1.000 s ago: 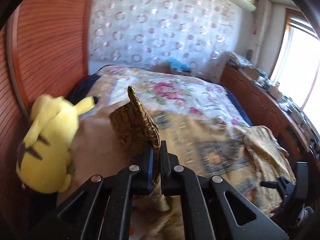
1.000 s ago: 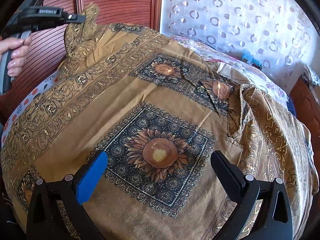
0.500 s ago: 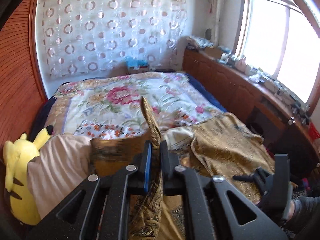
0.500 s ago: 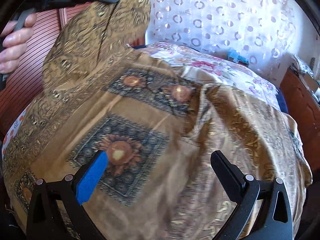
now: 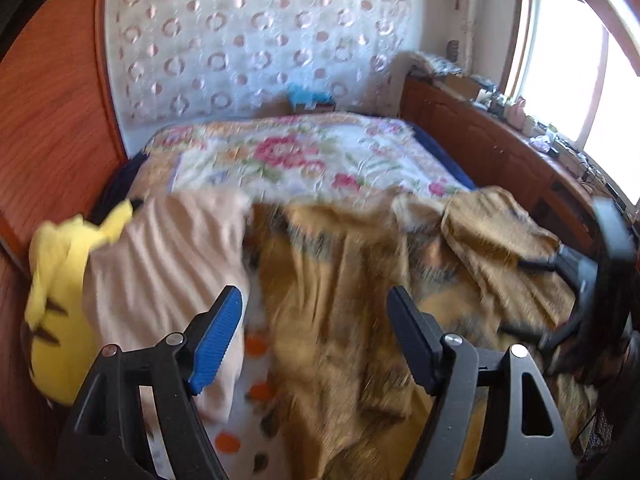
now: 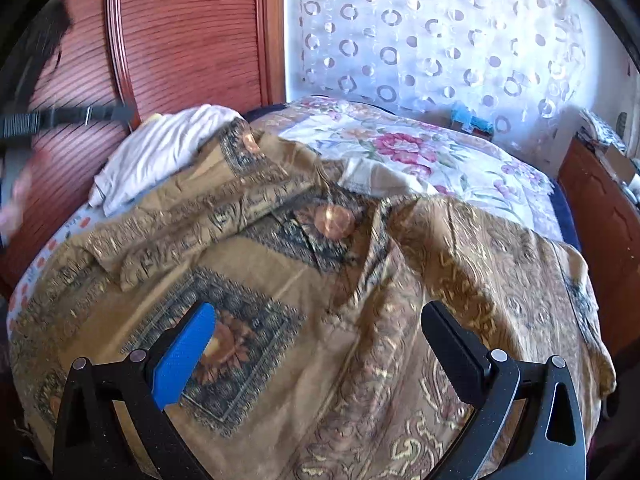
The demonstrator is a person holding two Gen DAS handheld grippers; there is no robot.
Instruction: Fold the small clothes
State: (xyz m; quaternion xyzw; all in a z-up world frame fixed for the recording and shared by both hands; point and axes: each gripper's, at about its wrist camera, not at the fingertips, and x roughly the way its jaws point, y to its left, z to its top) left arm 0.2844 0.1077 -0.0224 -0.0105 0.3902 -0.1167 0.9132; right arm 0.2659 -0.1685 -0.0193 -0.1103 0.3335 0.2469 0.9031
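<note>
A mustard-brown garment [image 6: 360, 288] with dark sunflower squares lies spread over the near end of the bed; its left flap lies folded in over the middle. In the left wrist view the same garment [image 5: 344, 304] is blurred. My left gripper [image 5: 314, 316] hangs above the cloth with its jaws opening and nothing between them. My right gripper [image 6: 318, 324] stands open above the garment's front, also with nothing in it. The right gripper [image 5: 600, 280] shows at the right edge of the left wrist view, and the left gripper [image 6: 68, 114] as a dark blur at the far left of the right wrist view.
A pale pink pillow [image 5: 160, 260] and a yellow plush toy [image 5: 60, 300] lie at the bed's head by the red wooden headboard [image 6: 180, 40]. A floral quilt [image 5: 288, 156] covers the far bed. A wooden sideboard [image 5: 500, 152] runs under the window on the right.
My left gripper, shut on the garment's corner in both earlier frames, carried it over the middle and let it go; the flap now lies folded on the garment. The right gripper stayed open.
</note>
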